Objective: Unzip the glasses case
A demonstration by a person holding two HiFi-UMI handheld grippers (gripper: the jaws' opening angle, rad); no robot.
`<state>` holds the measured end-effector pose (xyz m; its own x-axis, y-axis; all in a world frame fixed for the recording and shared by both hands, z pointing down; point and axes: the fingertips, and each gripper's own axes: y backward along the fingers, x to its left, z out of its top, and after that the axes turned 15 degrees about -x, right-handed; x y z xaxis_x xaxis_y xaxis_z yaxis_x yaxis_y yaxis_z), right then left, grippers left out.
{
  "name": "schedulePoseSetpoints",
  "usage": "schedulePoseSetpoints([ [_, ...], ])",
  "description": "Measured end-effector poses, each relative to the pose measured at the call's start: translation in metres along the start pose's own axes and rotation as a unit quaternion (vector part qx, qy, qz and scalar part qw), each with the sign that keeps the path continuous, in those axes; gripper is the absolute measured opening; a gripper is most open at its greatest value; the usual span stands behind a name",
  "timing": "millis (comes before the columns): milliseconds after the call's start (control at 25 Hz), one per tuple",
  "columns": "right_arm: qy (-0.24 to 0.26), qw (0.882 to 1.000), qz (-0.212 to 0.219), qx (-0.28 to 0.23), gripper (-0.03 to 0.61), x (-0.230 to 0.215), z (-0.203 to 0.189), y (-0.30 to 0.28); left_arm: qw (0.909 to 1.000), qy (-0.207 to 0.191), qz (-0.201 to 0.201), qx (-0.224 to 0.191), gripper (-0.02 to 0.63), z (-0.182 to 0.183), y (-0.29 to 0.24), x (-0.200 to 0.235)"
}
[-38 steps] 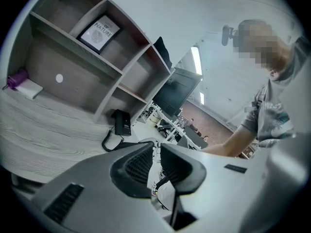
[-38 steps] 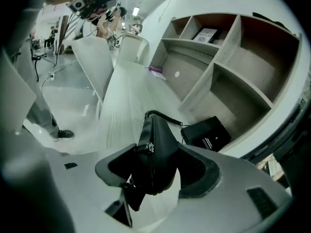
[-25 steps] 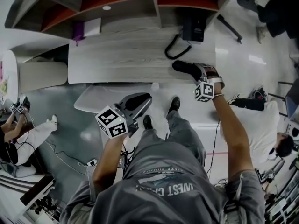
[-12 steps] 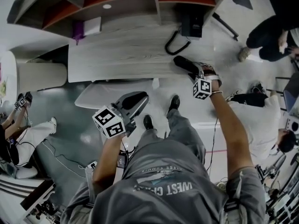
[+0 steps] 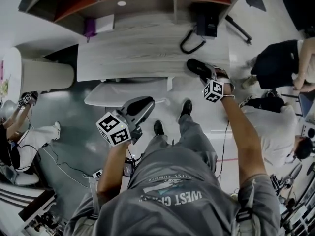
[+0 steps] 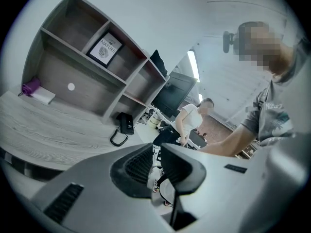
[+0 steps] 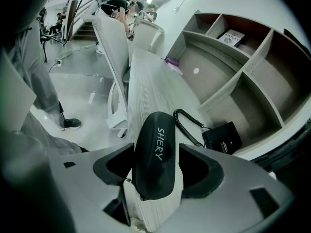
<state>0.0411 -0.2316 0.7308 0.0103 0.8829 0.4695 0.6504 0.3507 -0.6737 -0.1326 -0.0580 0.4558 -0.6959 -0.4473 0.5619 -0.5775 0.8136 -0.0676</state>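
Left gripper [image 6: 156,154]: hovering off the desk [image 5: 138,53], over the floor on the person's side; its jaws are standing slightly apart, gripping nothing.
Glasses case [image 5: 198,67]: lying flat at the near right corner of the desk, close to the front edge and apart from the coiled cord of the telephone [image 5: 205,25] behind it.
Right gripper [image 7: 156,160]: pointing down over the case; its jaws have just been opening and are standing wide, with the case lying lengthwise between them. Bare desk is showing beside the right pad, so the pads are judged not to be pressing.
Work done: none is showing. The case is looking closed, with no gap along its seam.
Work left: judged to be the whole task, namely steadying the case, finding the slider and drawing it round. Neither the zip nor its pull is showing in any view, so the slider's position cannot be reported.
Writing, framed card [image 6: 103,49]: showing "NATURE" in the upper shelf compartment; the smaller line above it is too small to read.
Writing, shirt [image 5: 172,195]: showing "WEST" upside down in the head view; the rest is folding out of reading.
Writing, case lid: showing "SHERY" in pale capitals, running along the length of the case.
Writing, telephone: carrying a small label, too fine to read.
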Motion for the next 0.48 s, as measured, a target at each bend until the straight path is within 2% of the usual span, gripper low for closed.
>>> schedulePoseSetpoints([
  [320,-0.016,1.000,-0.023,0.009,0.282,0.001,0.022,0.005,0.9998,-0.016,-0.006,-0.010,0.031,0.016,0.031,-0.005],
  [480,-0.046,0.997,-0.064,-0.018,0.275,-0.008,0.057,0.031,0.9993,-0.027,-0.016,-0.021,0.031,0.025,0.046,-0.015],
])
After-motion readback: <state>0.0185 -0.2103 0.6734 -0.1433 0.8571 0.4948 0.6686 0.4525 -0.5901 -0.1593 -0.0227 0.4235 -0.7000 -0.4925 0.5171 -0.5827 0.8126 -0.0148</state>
